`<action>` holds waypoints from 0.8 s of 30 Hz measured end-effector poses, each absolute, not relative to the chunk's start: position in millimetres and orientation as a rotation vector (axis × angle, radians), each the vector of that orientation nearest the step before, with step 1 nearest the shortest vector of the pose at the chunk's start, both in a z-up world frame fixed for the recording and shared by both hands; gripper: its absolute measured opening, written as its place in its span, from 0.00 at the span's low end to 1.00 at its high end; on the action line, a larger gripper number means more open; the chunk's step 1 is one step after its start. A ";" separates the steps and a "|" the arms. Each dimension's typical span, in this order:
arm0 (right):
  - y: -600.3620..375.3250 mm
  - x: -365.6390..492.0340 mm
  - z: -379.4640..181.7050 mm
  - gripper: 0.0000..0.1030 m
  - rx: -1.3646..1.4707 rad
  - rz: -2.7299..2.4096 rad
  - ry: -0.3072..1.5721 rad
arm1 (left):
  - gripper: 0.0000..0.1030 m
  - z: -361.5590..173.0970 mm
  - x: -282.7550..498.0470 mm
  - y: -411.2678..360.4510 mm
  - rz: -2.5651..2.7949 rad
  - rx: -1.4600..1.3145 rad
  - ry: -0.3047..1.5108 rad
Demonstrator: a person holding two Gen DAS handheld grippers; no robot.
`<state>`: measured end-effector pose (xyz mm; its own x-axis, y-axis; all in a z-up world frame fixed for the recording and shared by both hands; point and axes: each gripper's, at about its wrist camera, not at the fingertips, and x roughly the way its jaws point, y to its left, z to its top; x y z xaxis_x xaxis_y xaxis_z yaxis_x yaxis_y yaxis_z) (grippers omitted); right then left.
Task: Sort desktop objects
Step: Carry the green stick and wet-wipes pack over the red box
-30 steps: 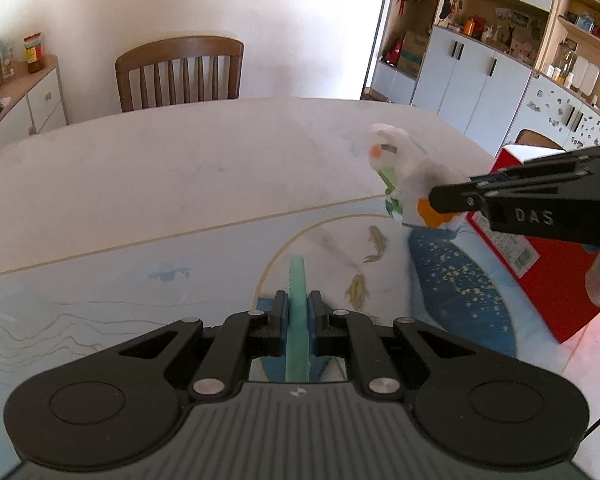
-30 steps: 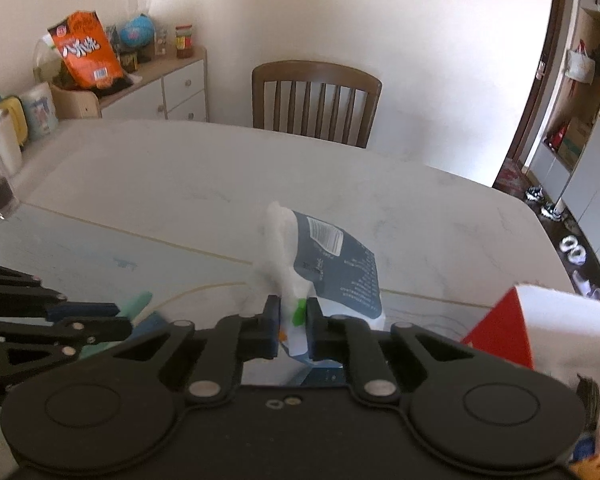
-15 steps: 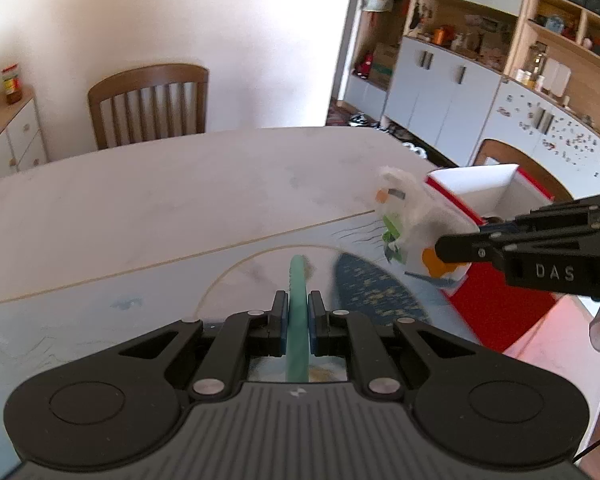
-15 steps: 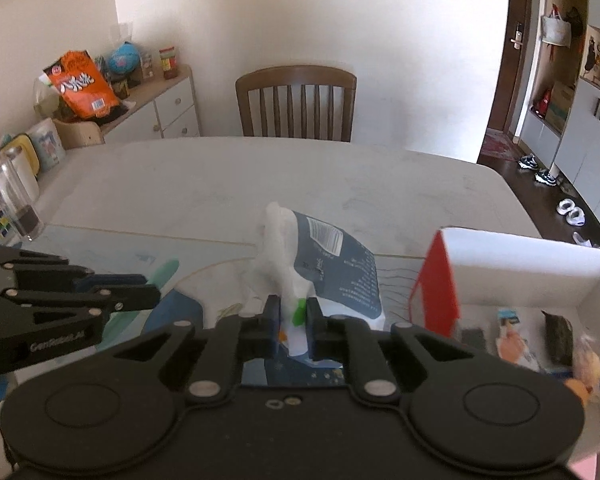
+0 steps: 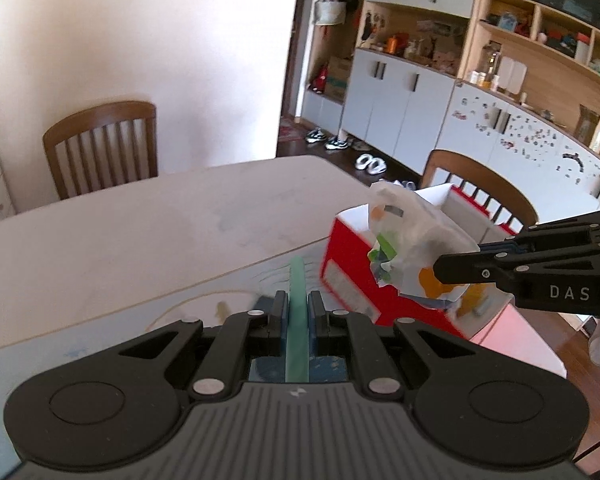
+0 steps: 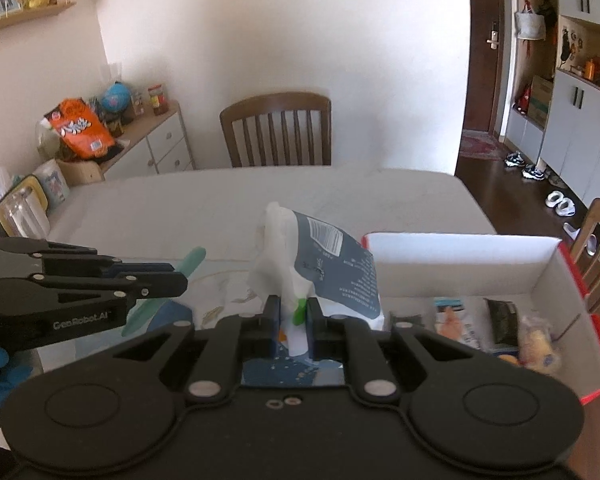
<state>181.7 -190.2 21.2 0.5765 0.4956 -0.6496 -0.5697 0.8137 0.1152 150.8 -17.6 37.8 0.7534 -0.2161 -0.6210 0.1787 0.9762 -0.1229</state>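
A pale marble-patterned surface fills both views, with a wooden chair at its far edge. At the right end of the surface sits a red box with white inner walls, open on top and holding several small packets. The right claw is clenched on a crumpled wet-wipe pack, held up in the air just beside the box's near wall. The left claw is clamped on a thin green stick, which juts forward above the surface, just left of the box.
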 end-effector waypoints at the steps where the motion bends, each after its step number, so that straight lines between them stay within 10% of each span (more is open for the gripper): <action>1: -194.6 181.6 21.9 0.12 -0.111 0.621 0.721 | 0.09 39.9 152.4 -23.0 -0.223 -0.055 0.682; 24: -306.5 205.1 13.6 0.12 -0.149 0.497 0.725 | 0.09 43.1 200.9 -143.9 -0.368 0.053 0.678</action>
<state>205.1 -306.5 13.6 0.6389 0.3831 -0.6672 -0.4844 0.8740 0.0380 200.9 -143.9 43.1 0.7169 -0.3158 -0.6216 0.3499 0.9341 -0.0710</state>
